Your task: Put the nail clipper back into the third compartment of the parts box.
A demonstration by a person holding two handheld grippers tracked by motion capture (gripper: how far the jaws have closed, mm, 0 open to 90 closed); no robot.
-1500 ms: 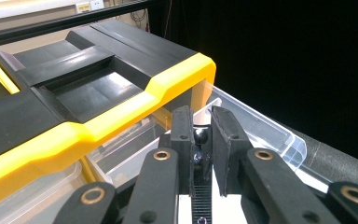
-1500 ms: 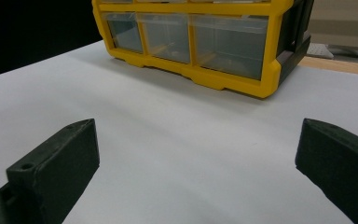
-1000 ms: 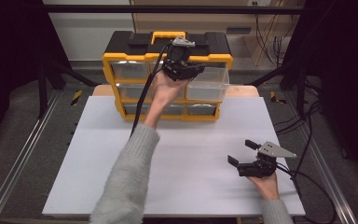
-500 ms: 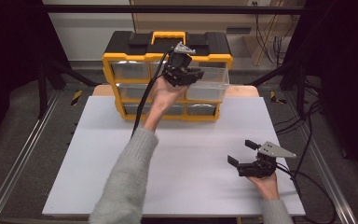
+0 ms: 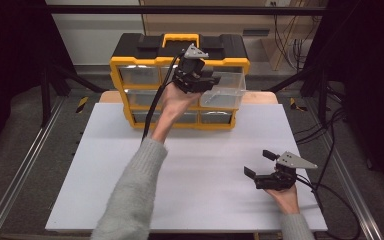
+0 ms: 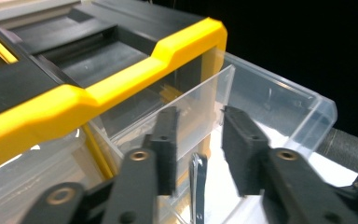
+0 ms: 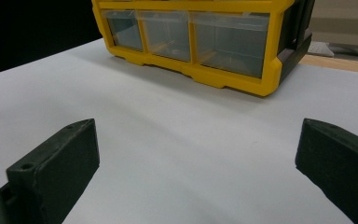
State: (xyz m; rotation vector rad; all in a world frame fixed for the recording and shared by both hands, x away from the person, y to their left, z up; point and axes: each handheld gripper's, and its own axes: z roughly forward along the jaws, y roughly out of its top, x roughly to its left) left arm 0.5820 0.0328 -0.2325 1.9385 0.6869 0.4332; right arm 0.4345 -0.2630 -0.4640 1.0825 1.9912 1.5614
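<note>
We find the clear drawer [image 5: 223, 90] pulled out at the organizer's [image 5: 145, 55] upper right; left tongs [image 6: 199, 147] just parted over it. Light, slick, brittle: grip the front lip. Right tongs [image 5: 261, 164] spread.

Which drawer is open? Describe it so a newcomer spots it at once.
At the far edge of the white table stands a yellow-and-black drawer cabinet. Go to the right end of its top row: the clear drawer there alone sticks out forward, while its neighbours sit flush.
</note>
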